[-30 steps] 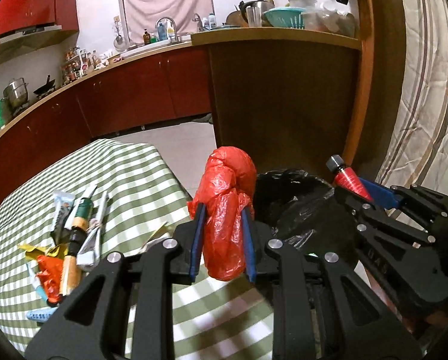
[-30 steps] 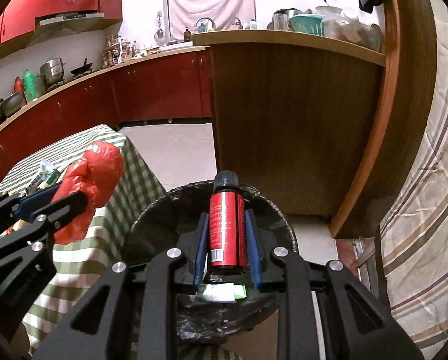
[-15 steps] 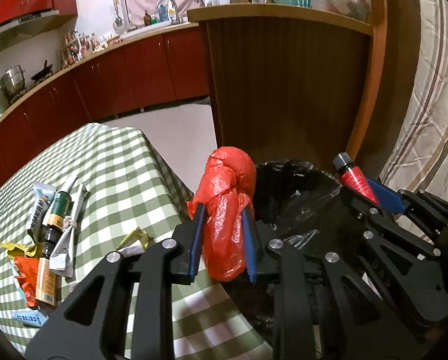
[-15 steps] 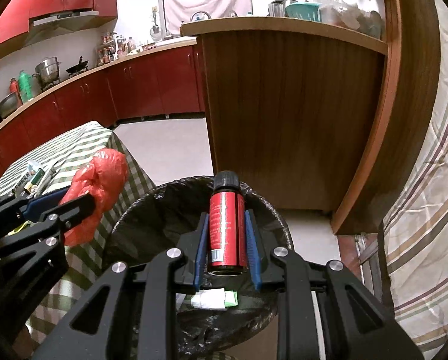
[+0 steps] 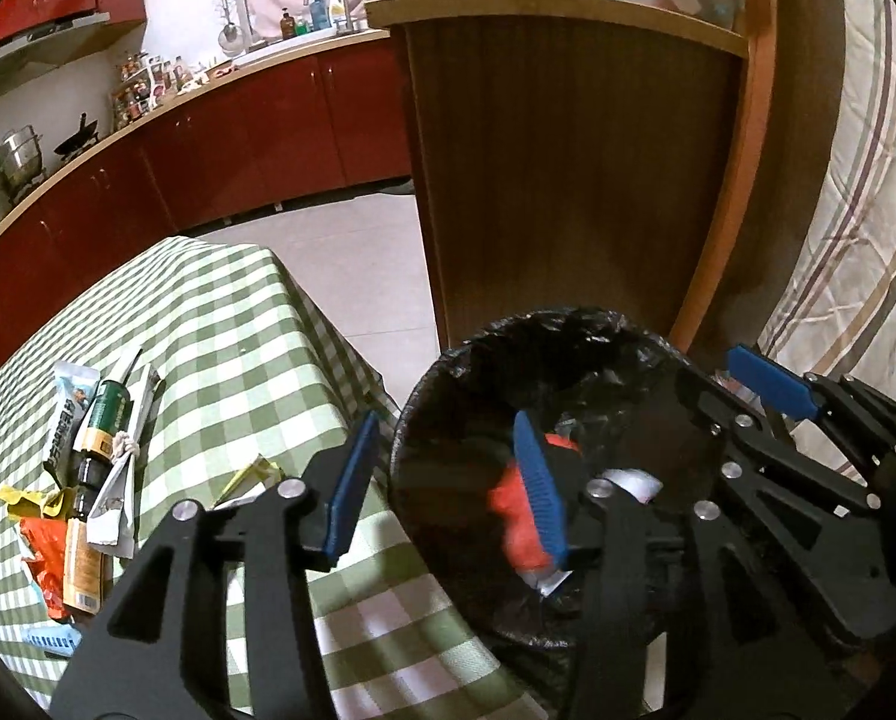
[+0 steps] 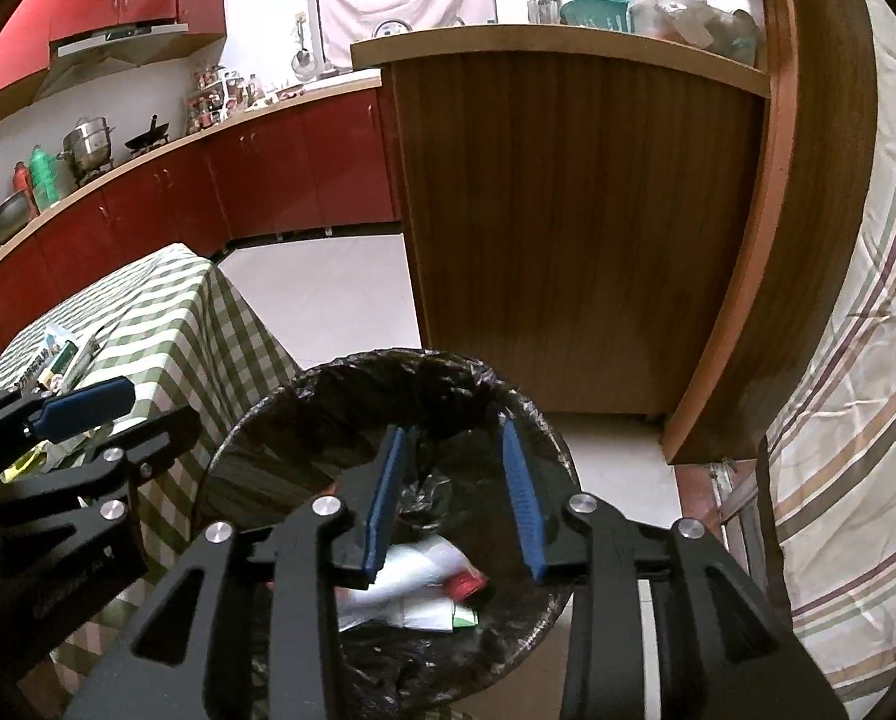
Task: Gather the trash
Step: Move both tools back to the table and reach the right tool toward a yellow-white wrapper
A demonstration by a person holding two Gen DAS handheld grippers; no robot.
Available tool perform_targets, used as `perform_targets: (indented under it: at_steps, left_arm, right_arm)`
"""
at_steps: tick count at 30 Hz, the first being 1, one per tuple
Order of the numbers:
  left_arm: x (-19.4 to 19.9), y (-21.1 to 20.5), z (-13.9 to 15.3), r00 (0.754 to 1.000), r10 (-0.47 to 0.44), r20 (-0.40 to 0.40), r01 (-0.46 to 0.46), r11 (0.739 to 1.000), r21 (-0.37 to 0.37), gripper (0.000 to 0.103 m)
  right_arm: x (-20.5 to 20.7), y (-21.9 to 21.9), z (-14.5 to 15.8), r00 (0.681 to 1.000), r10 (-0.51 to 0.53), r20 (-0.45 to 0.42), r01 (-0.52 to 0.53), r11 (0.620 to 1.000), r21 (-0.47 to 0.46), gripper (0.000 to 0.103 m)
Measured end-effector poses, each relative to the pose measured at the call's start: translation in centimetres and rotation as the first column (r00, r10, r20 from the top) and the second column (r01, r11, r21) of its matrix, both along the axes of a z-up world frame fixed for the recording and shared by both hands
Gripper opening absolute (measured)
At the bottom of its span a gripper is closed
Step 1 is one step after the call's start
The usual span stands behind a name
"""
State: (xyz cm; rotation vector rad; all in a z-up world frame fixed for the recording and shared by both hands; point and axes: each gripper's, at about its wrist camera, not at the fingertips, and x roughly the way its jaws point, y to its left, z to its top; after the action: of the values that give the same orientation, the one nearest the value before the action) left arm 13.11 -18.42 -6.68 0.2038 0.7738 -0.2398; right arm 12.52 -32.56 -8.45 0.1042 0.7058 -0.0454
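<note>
My left gripper (image 5: 445, 426) hangs over the near edge of a bin lined with a black bag (image 5: 568, 324). Its jaws are opening and nothing is between the pads. A red plastic bag (image 5: 508, 510) shows as a blur below them, inside the bin. My right gripper (image 6: 453, 429) is over the same bin (image 6: 388, 360); its jaws are opening too, with nothing between them. A red bottle (image 6: 466, 585) lies at the bottom among white paper (image 6: 412, 576). More trash (image 5: 88, 450) lies heaped on the green checked table (image 5: 238, 330): a dark bottle, wrappers and tubes.
A tall wooden counter end (image 6: 568, 210) stands right behind the bin. A striped curtain (image 6: 838, 420) hangs at the right. Tiled floor (image 6: 328, 288) lies between the table and the red kitchen cabinets (image 6: 268, 180).
Both grippers have opened. The red bag has dropped from the left gripper and the red bottle from the right one, both into the bin. The left gripper has moved right, over the bin.
</note>
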Motion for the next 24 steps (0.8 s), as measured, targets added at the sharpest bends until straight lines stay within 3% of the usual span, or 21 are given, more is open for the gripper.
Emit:
perform_targets:
  at_steps: [6, 8, 10, 15, 24]
  left_arm:
    - [-0.9, 1.3, 0.4, 1.000, 0.014, 0.012, -0.014, 1.000, -0.012, 0.047]
    - [-1.4, 2.0, 0.8, 1.000, 0.021, 0.014, -0.021, 1.000, -0.013, 0.056]
    - [-1.8, 2.8, 1.1, 0.999, 0.028, 0.020, -0.028, 1.000, -0.014, 0.061]
    - [-3.2, 6.0, 2.2, 0.997, 0.064, 0.042, -0.063, 0.998, -0.017, 0.068]
    - [-5.7, 12.9, 3.8, 0.983, 0.164, 0.086, -0.164, 0.986, -0.010, 0.079]
  right_arm:
    - [-0.5, 0.4, 0.5, 1.000, -0.003, -0.001, 0.003, 1.000, 0.002, 0.035]
    - [-0.7, 0.7, 0.8, 1.000, 0.001, 0.001, -0.001, 1.000, 0.003, 0.037]
    - [-0.9, 1.3, 1.2, 1.000, 0.005, 0.005, -0.005, 1.000, 0.008, 0.045]
    - [-1.4, 3.1, 2.0, 0.999, 0.030, 0.012, -0.030, 1.000, 0.002, 0.057]
    - [-1.8, 7.9, 3.1, 0.994, 0.104, 0.015, -0.104, 0.994, 0.009, 0.060]
